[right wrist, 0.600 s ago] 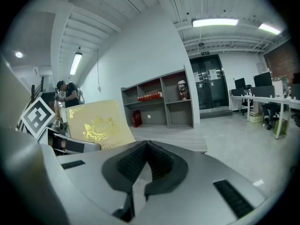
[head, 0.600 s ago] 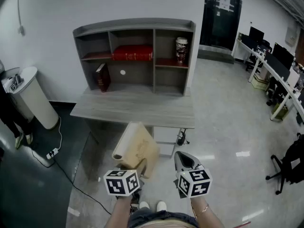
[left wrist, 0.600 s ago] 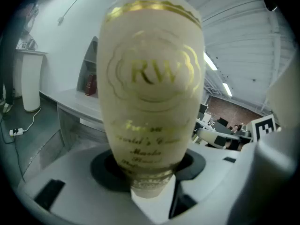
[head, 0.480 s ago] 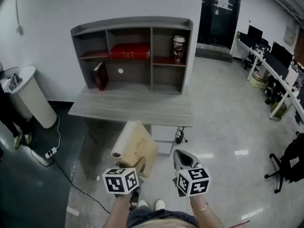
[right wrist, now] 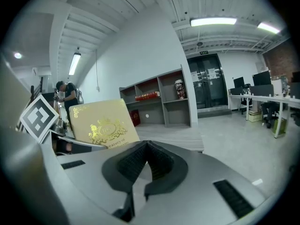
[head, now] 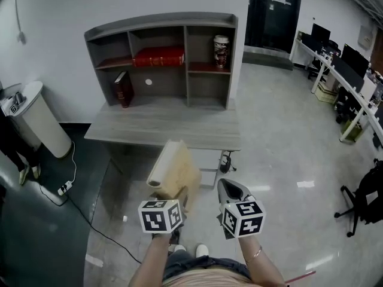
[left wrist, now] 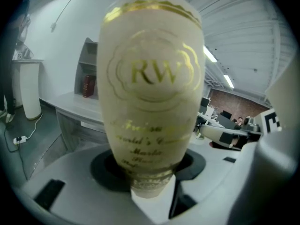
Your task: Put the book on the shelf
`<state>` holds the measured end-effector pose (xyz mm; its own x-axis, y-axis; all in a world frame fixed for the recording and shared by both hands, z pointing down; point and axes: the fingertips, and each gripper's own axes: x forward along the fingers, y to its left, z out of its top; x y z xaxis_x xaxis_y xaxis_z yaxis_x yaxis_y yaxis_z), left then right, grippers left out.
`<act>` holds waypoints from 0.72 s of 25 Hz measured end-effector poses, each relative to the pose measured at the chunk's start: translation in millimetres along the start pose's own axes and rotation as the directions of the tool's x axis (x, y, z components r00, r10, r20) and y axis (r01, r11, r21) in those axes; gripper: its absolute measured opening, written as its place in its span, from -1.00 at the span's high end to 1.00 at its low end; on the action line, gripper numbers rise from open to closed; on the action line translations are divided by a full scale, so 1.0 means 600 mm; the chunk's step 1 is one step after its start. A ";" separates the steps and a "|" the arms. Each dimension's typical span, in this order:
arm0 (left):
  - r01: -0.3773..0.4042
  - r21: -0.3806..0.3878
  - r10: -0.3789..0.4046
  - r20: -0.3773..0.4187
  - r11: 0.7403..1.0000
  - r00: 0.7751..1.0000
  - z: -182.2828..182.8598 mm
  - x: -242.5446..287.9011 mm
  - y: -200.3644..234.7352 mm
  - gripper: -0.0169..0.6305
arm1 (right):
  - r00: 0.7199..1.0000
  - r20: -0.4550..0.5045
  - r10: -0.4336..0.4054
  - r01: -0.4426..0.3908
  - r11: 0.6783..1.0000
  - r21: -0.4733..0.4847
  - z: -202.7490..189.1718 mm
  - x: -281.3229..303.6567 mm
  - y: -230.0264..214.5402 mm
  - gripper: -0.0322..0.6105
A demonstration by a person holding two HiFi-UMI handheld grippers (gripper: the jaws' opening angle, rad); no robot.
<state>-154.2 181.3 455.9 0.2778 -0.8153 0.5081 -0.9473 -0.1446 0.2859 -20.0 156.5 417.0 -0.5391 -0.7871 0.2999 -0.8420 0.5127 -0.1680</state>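
Left tongs [head: 178, 197] clamped on cream book [head: 175, 173], gold RW spine seen only in their own view, right tongs [head: 232, 190] closed, empty, both tilted slightly down toward shelf [head: 234, 58].

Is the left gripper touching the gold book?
Touching. In the left gripper view the left gripper has its jaws clamped on the gold book.

I see a grey desk [head: 173, 124] carrying an open shelf [head: 161, 24], with a red book [head: 158, 57] lying flat in its upper middle bay, a can [head: 221, 51] upright in the upper right bay, and a dark book [head: 124, 88] leaning in the lower left bay.
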 end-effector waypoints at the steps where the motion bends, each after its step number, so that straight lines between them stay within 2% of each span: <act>1: -0.002 0.009 0.002 -0.002 1.000 1.000 0.000 0.004 -0.002 0.27 | 1.000 -0.001 0.000 0.000 1.000 0.000 0.000 0.001 -0.002 0.88; 11: -0.031 0.094 0.030 0.006 0.995 1.000 0.021 0.039 -0.017 0.26 | 0.999 0.002 0.035 -0.035 0.999 0.015 0.000 0.019 -0.010 0.88; 18: -0.041 0.122 0.038 0.024 0.992 0.999 0.038 0.058 -0.034 0.26 | 0.999 -0.004 0.034 -0.034 0.999 0.011 0.001 0.022 -0.025 0.87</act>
<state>-128.6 142.9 449.2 0.2376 -0.8333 0.4993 -0.9702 -0.1784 0.1638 -14.6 138.2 423.0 -0.5675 -0.7678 0.2974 -0.8232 0.5355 -0.1884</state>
